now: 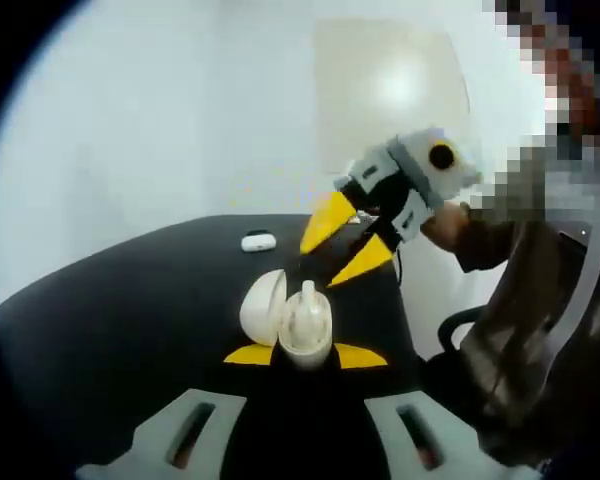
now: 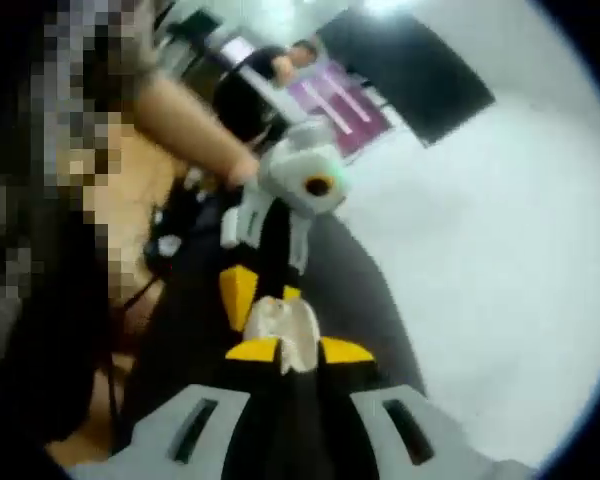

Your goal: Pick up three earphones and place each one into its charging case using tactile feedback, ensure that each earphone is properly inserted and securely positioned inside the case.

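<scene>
My left gripper (image 1: 305, 356) is shut on a white charging case (image 1: 306, 335), held upright above the black table (image 1: 110, 310). The case lid (image 1: 263, 305) is swung open to the left. A white earphone (image 1: 307, 292) stands in the mouth of the case. My right gripper (image 1: 315, 268) reaches in from the upper right, its yellow fingertips on either side of the earphone's top. In the right gripper view, my right gripper (image 2: 298, 350) has the white earphone pinched between its tips, right against the case (image 2: 298, 318). Behind it is the left gripper (image 2: 265, 292).
A small white object (image 1: 259, 240) lies near the table's far edge. A person in a brown sleeve (image 1: 500, 240) stands close on the right, beside a dark chair (image 1: 458, 325). The table edge drops off at the right. Other people and a purple screen (image 2: 340, 100) are far behind.
</scene>
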